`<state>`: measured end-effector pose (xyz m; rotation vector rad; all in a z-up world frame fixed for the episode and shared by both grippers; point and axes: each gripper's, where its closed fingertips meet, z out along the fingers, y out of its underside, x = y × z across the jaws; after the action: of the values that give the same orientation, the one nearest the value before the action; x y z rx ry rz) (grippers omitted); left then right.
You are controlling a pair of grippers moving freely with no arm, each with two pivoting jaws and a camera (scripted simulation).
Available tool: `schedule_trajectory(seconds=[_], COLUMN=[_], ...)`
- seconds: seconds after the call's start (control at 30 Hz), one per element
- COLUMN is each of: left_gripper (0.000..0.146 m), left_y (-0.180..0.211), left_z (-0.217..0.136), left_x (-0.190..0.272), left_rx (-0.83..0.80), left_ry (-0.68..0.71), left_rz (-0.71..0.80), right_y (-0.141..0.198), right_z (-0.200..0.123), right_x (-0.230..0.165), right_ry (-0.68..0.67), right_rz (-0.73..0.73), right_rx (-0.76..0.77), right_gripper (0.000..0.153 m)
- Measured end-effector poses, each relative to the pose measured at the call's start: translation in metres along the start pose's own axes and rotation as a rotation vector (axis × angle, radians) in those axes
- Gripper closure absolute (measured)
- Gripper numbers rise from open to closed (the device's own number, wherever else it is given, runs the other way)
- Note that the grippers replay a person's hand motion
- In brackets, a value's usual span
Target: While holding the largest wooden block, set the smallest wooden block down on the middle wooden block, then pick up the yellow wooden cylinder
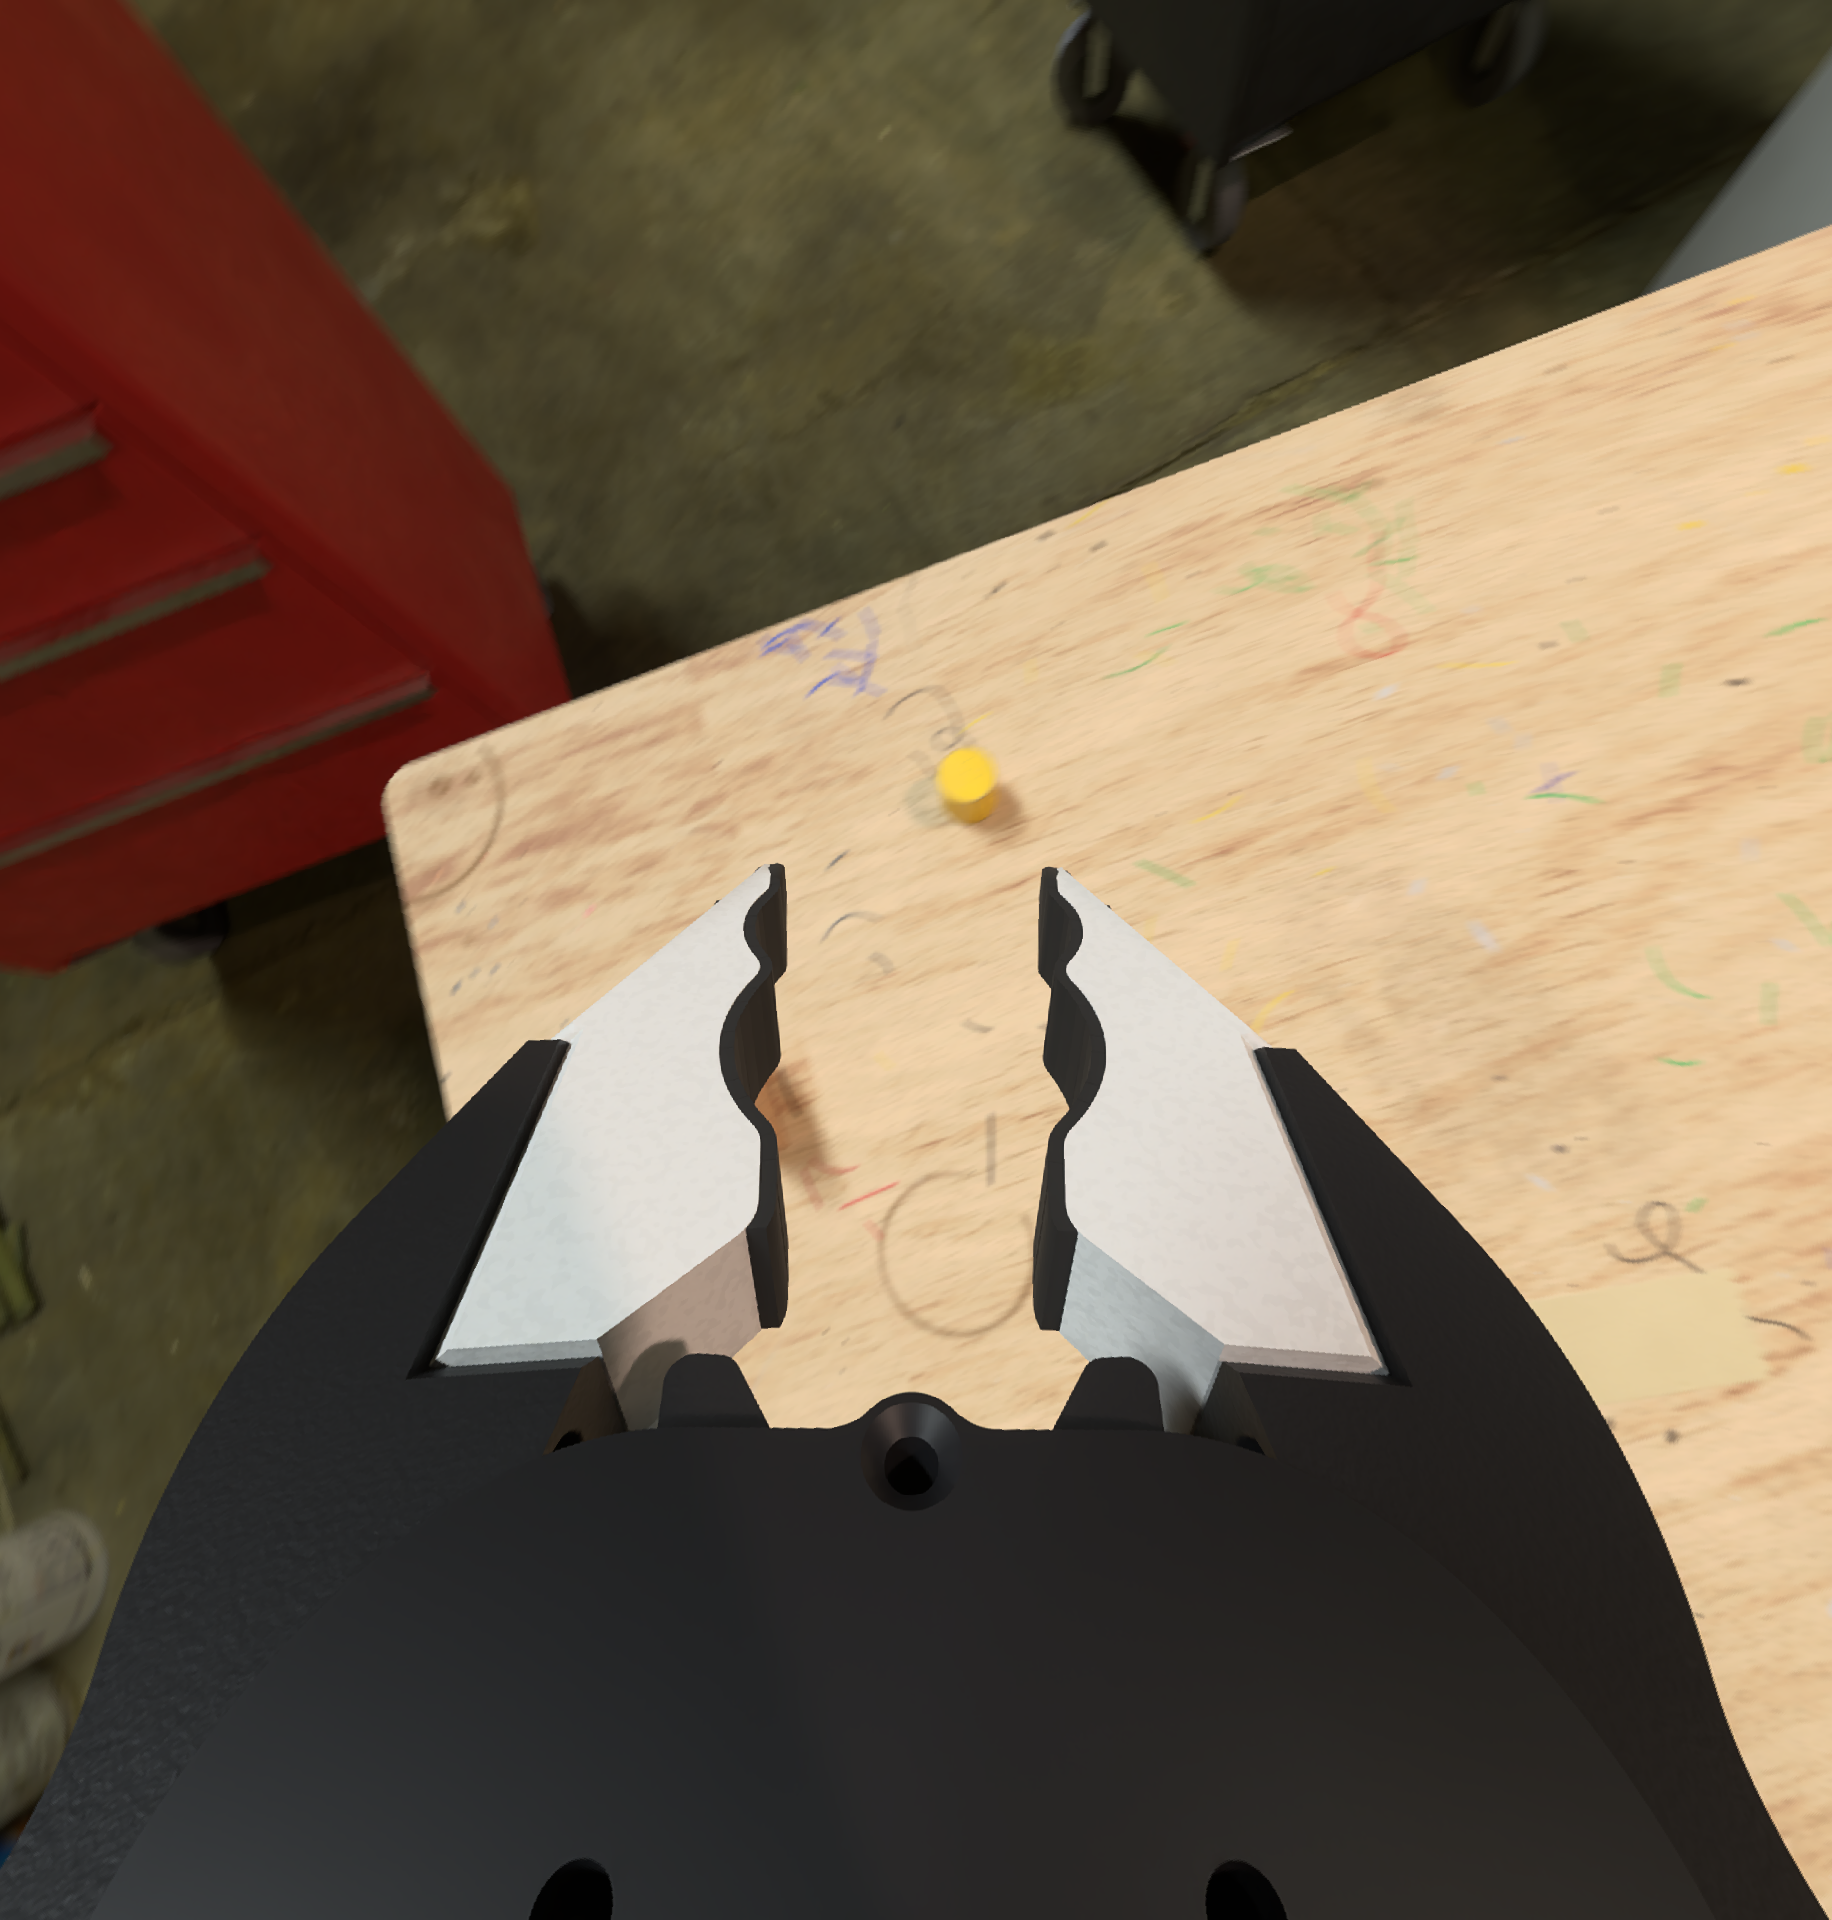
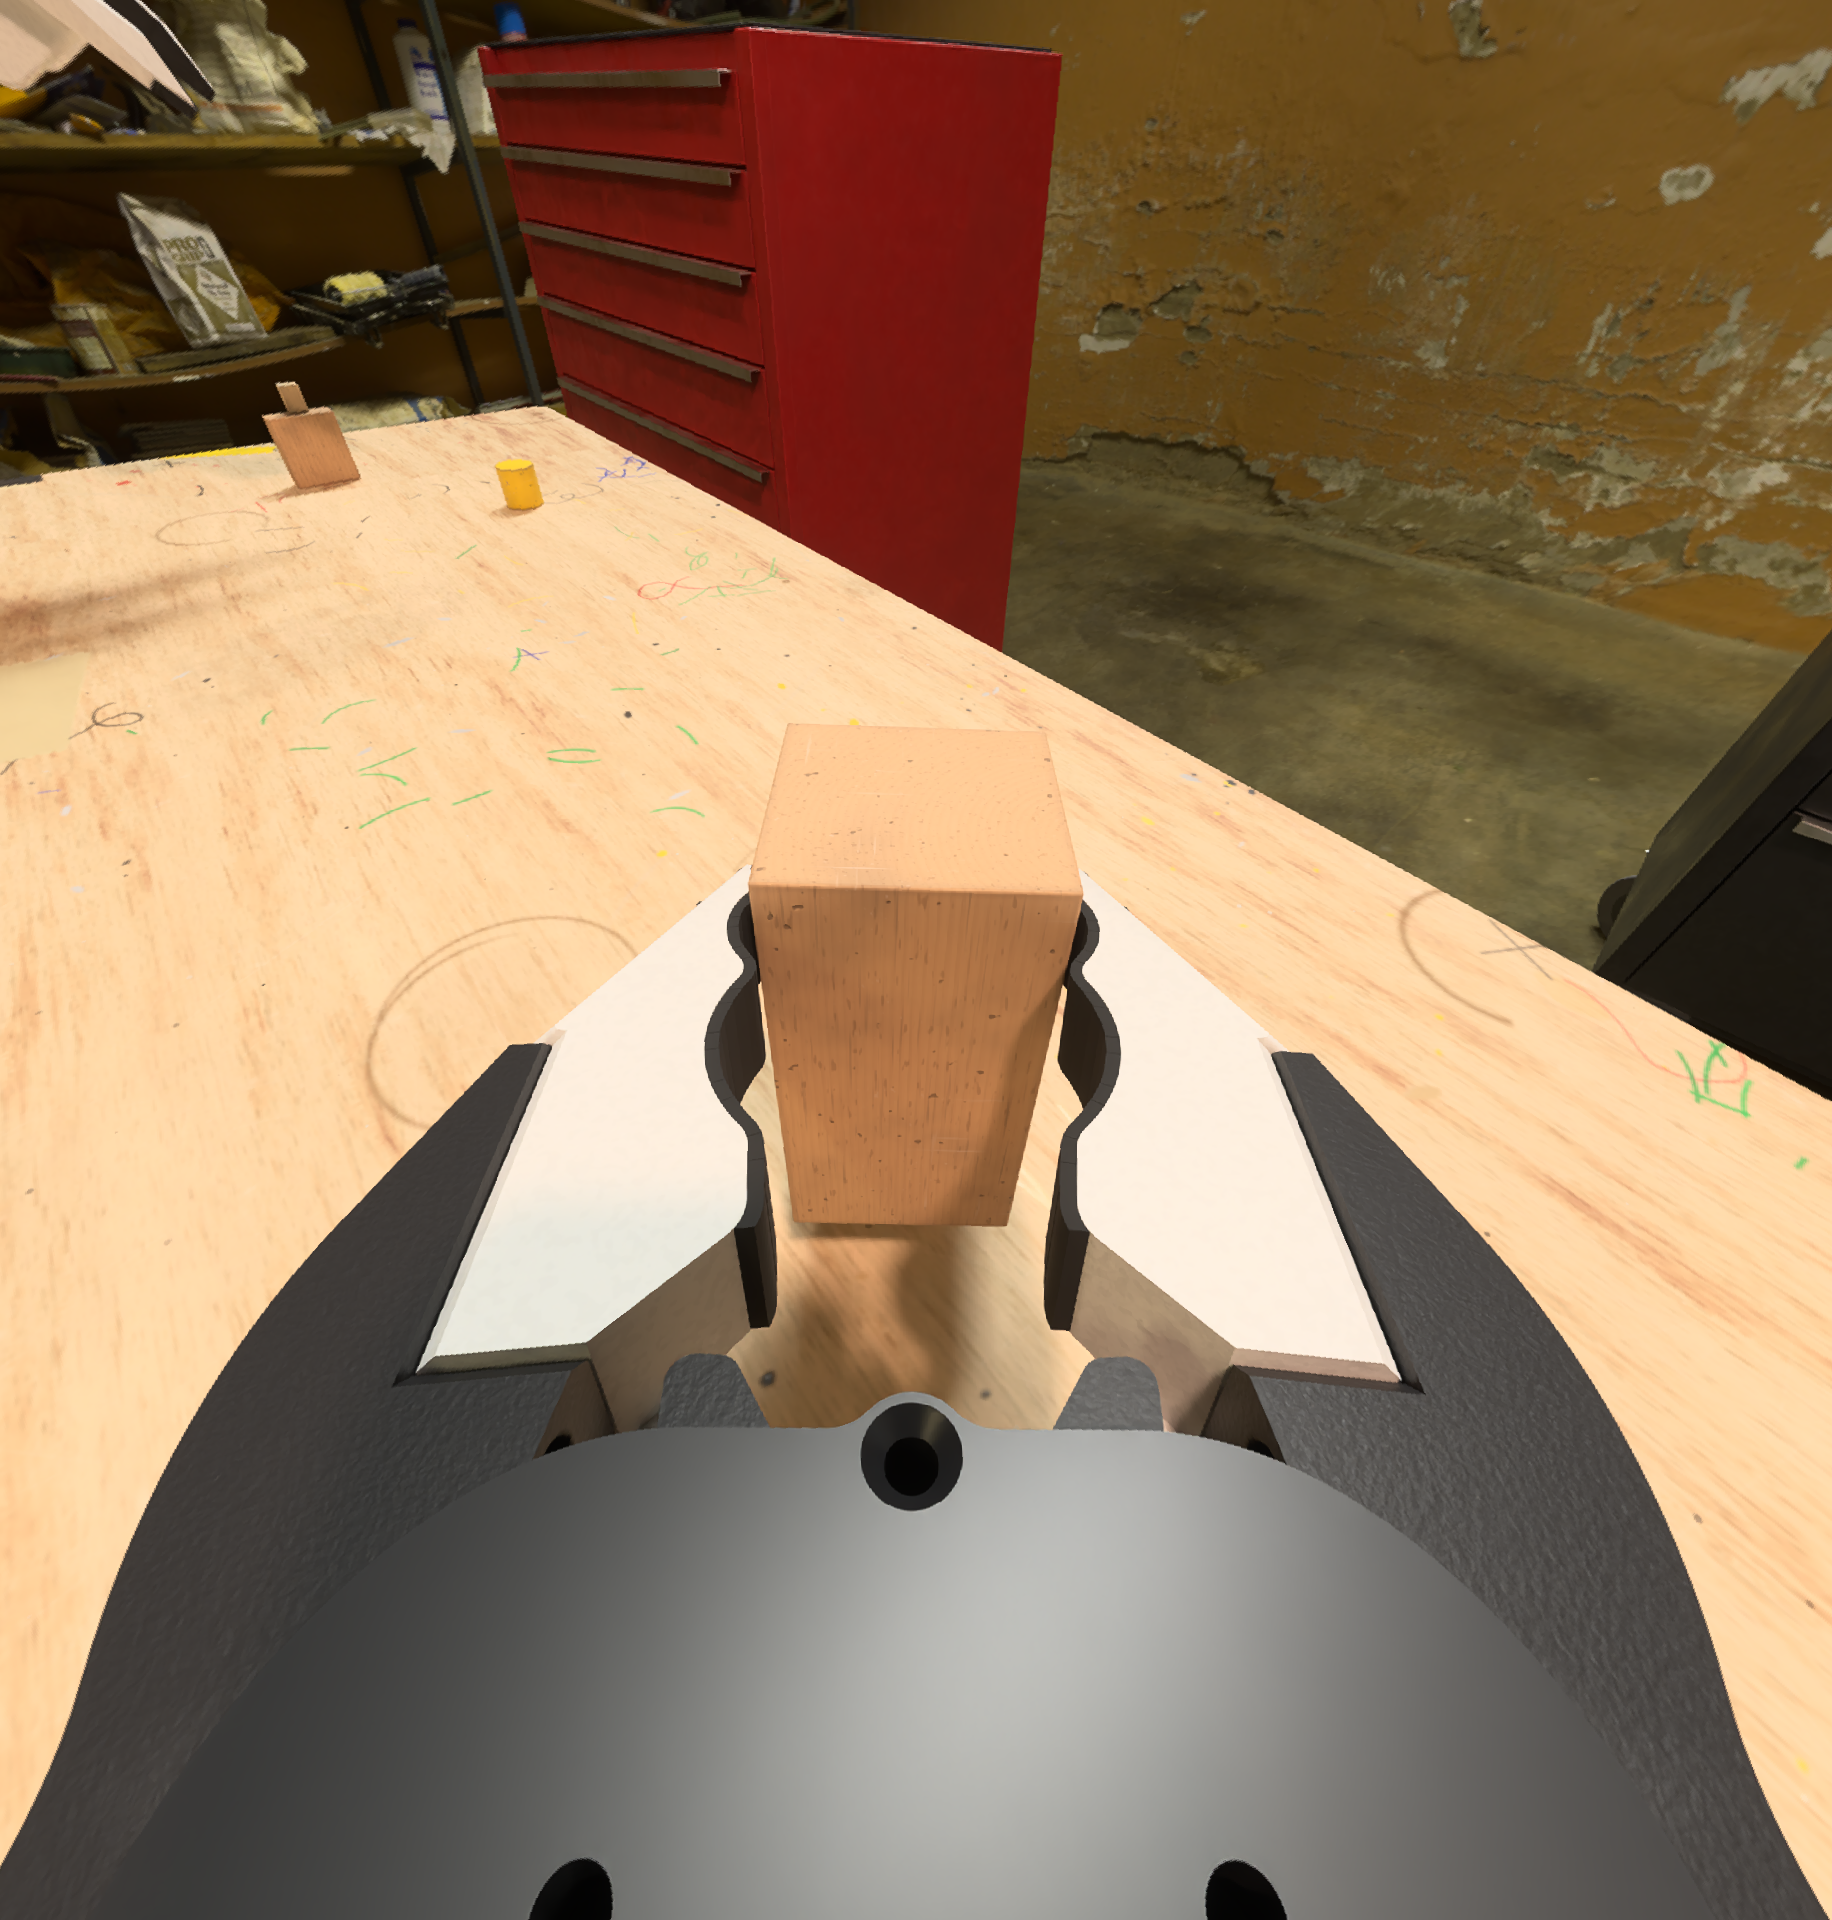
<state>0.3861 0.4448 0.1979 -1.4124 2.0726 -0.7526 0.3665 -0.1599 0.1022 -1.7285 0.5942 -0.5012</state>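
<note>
Yellow wooden cylinder [image 1: 966, 784]: upright on worktop [image 1: 1514, 935], dead ahead of released, empty left claw [image 1: 912, 883], the nearer; right claw [image 2: 912, 914] clenched on largest wooden block [image 2: 907, 997].

In the right wrist view, the largest wooden block [image 2: 912, 977] sits in the middle of the frame between the two fingers of the right hand-held gripper [image 2: 912, 914], with the tabletop [image 2: 268, 935] under it. Far off in the upper left of that frame, the smallest wooden block [image 2: 291, 396] rests on top of the middle wooden block [image 2: 312, 447], and the cylinder [image 2: 519, 484] stands on the tabletop just to their right, with the drawer cabinet [image 2: 787, 281] behind it past the tabletop's edge. In the left wrist view, the cylinder [image 1: 966, 784] stands alone near the middle of the frame, just above the tips of the left hand-held gripper [image 1: 912, 883] and apart from them, with the drawer cabinet [image 1: 164, 520] off the tabletop [image 1: 1514, 935] at the left.
</note>
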Motion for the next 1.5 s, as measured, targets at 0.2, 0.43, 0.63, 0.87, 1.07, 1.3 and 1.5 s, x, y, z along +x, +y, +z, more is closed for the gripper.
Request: schedule_trajectory(seconds=[0.2, 0.43, 0.63, 0.87, 1.07, 1.3, 1.5], left_gripper=[0.095, 0.085, 0.083, 0.084, 0.086, 0.087, 0.088], left_y=[-0.033, -0.022, 0.001, 0.035, 0.04, 0.044, 0.048], left_z=[-0.003, 0.02, 0.058, 0.099, 0.129, 0.157, 0.174], left_x=[0.095, 0.097, 0.056, 0.031, 0.024, 0.018, 0.017], left_rx=[0.061, 0.061, 0.015, -0.223, -0.316, -0.385, -0.442], left_ry=[0.108, 0.088, 0.238, 0.365, 0.363, 0.354, 0.357], left_rz=[0.193, 0.408, 0.557, 0.748, 0.898, 0.981, 1.023], right_y=[0.002, -0.002, -0.005, -0.019, -0.02, -0.021, -0.019], right_z=[-0.001, 0.0, 0.003, -0.007, -0.003, 0.007, 0.008], right_x=[0.003, -0.003, -0.019, -0.055, -0.079, -0.089, -0.089], right_ry=[0.005, -0.014, -0.021, -0.052, -0.055, -0.071, -0.078], right_rz=[0.008, 0.022, 0.001, -0.021, -0.061, -0.065, -0.054], right_rx=[-0.002, 0.014, -0.002, -0.008, -0.083, -0.106, -0.111], right_gripper=[0.097, 0.097, 0.097, 0.097, 0.097, 0.097, 0.097])
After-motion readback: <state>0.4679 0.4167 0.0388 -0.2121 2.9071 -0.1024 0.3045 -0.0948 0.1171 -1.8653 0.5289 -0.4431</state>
